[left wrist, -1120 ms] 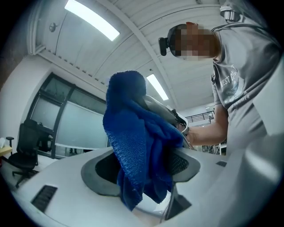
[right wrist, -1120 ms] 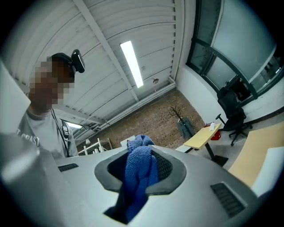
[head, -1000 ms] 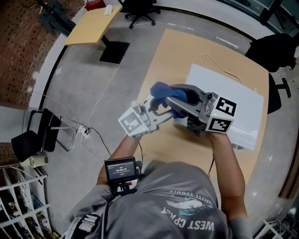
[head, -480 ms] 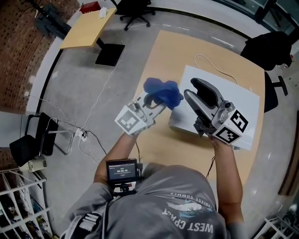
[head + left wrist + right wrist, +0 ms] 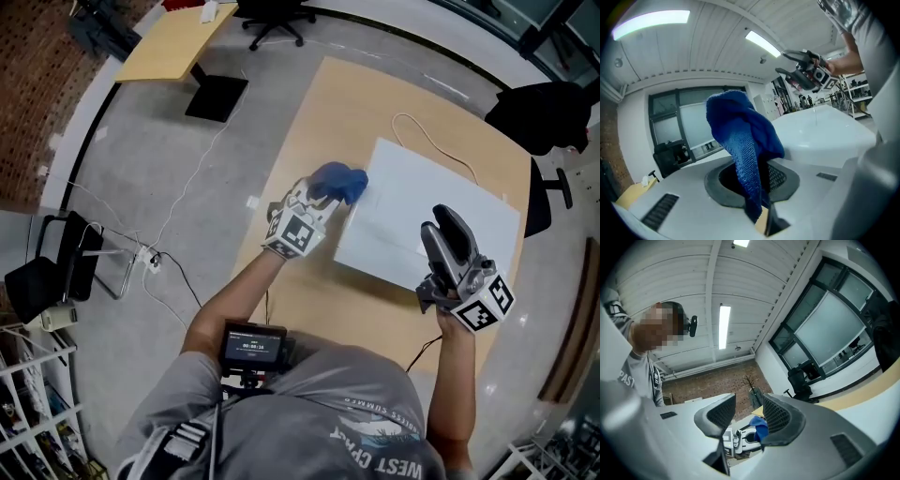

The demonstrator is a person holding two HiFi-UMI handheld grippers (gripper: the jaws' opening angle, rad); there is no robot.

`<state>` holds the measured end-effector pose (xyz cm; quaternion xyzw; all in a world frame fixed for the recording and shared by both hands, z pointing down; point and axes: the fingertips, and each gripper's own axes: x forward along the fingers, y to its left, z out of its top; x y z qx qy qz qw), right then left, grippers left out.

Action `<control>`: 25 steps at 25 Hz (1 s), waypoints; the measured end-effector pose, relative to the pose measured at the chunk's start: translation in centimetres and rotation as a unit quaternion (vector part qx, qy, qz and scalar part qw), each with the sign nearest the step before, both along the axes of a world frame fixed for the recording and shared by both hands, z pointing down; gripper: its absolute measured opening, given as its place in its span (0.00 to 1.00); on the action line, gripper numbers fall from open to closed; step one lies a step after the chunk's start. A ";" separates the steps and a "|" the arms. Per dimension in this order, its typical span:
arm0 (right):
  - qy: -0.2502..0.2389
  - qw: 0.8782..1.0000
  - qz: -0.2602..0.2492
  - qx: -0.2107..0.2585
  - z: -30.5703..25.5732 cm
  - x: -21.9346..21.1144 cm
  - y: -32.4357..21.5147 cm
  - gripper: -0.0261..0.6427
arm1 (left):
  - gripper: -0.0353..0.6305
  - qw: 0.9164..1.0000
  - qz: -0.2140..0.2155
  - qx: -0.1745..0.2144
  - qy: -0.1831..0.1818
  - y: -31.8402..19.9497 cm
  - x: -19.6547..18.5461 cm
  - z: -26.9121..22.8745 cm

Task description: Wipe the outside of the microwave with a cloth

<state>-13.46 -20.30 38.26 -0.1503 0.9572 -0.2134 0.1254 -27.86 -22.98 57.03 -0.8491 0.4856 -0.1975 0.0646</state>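
Observation:
The white microwave stands on a wooden table. My left gripper is shut on a bunched blue cloth, its jaws having just closed on it. The cloth is at the microwave's upper left edge; I cannot tell whether it touches. In the left gripper view the cloth hangs out of the left gripper, with the microwave's top beyond. My right gripper has just opened and hovers empty over the near right corner. In the right gripper view the right gripper frames the distant cloth.
A pale cable loops on the table behind the microwave. A black office chair stands at the far right. A second desk sits far left across the grey floor, with cables trailing beside the table.
The cloth went from both grippers' hold to the left gripper alone. The left gripper sank to the microwave's left edge. The right gripper opened and swung away to the right.

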 end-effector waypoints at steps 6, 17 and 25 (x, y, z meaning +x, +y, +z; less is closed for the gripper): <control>0.020 0.999 0.022 -0.025 2.1 1.8 0.0 0.31 | 0.17 0.999 0.023 -0.036 -0.028 0.0 1.2 5.7; 0.049 0.998 0.023 -0.045 4.1 0.3 0.2 0.31 | 0.17 0.993 0.031 -0.111 -0.024 0.8 0.8 13.6; 0.056 0.997 0.019 -0.059 5.2 -0.2 0.2 0.31 | 0.17 0.979 0.063 -0.184 -0.066 2.9 1.3 21.3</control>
